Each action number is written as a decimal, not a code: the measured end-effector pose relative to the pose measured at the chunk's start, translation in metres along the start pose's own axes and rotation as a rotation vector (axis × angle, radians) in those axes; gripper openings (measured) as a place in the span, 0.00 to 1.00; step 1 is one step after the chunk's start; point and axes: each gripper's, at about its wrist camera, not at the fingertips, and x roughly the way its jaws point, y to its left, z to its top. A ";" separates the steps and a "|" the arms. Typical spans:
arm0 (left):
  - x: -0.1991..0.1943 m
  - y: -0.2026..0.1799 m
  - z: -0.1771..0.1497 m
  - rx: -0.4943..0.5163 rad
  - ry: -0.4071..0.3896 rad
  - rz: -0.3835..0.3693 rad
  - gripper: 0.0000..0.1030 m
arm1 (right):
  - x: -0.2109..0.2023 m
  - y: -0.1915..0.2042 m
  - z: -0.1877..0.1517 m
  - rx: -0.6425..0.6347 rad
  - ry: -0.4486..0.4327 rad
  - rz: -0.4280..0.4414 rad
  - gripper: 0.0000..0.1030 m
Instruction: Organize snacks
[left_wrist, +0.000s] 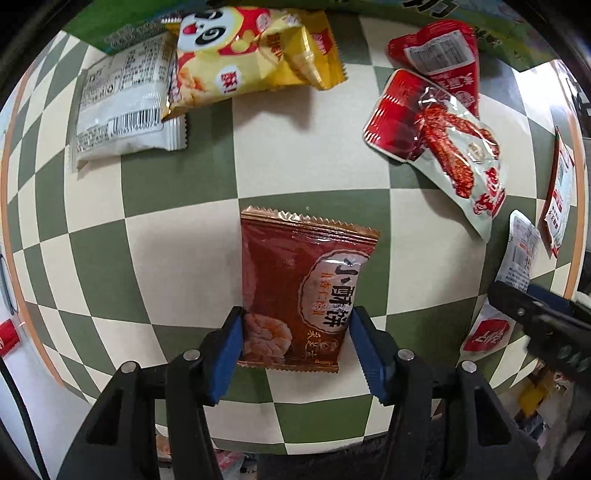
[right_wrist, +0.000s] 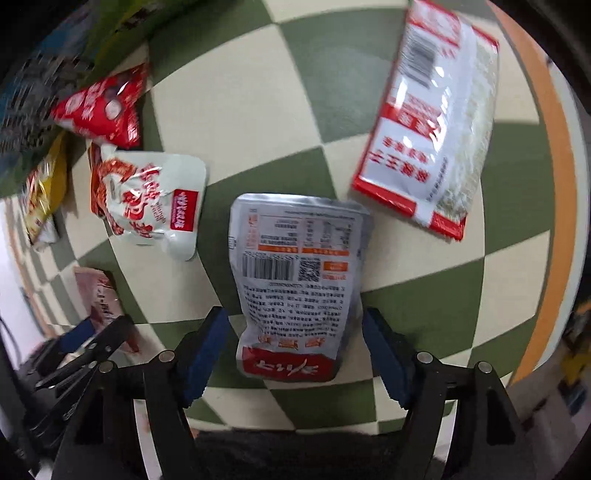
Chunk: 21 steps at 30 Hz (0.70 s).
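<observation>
the left gripper (left_wrist: 295, 332) points steeply down with its blue pads (left_wrist: 227, 343) about half open, touching both side edges of the reddish-brown pastry packet (left_wrist: 295, 280) near its lower end; firm clamping cannot be confirmed. the packet lies flat on the table (left_wrist: 184, 251). judgement: it is light, its film is smooth and slippery, and the pastry inside is brittle, so grip lightly across the width near the sealed end, not over the contents.

the right gripper (right_wrist: 295, 354) stands wider, pads on either side of the silver pouch (right_wrist: 295, 273) without touching it. the pouch lies label side down, barcode up. judgement: it is soft, pliable and light; take it across the narrow lower part near the red band.

further out lie a red-and-white chicken-wing pouch (left_wrist: 454, 147), a yellow panda bag (left_wrist: 251, 51), a white wrapper (left_wrist: 125, 107), a red triangular packet (left_wrist: 439, 55) and a red-edged flat pack (right_wrist: 428, 125).

the table carries a green-and-cream checked cover with an orange border (right_wrist: 554, 184). the room beyond the edge is blurred.
</observation>
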 end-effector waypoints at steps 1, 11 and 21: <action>-0.002 -0.003 -0.002 0.000 -0.006 0.001 0.53 | -0.003 0.008 0.002 -0.033 -0.021 -0.032 0.69; -0.036 0.007 -0.015 -0.021 -0.063 -0.036 0.53 | -0.011 0.052 -0.021 -0.219 -0.162 -0.137 0.41; -0.109 0.015 -0.018 -0.018 -0.180 -0.141 0.53 | -0.068 0.068 -0.041 -0.275 -0.235 -0.008 0.41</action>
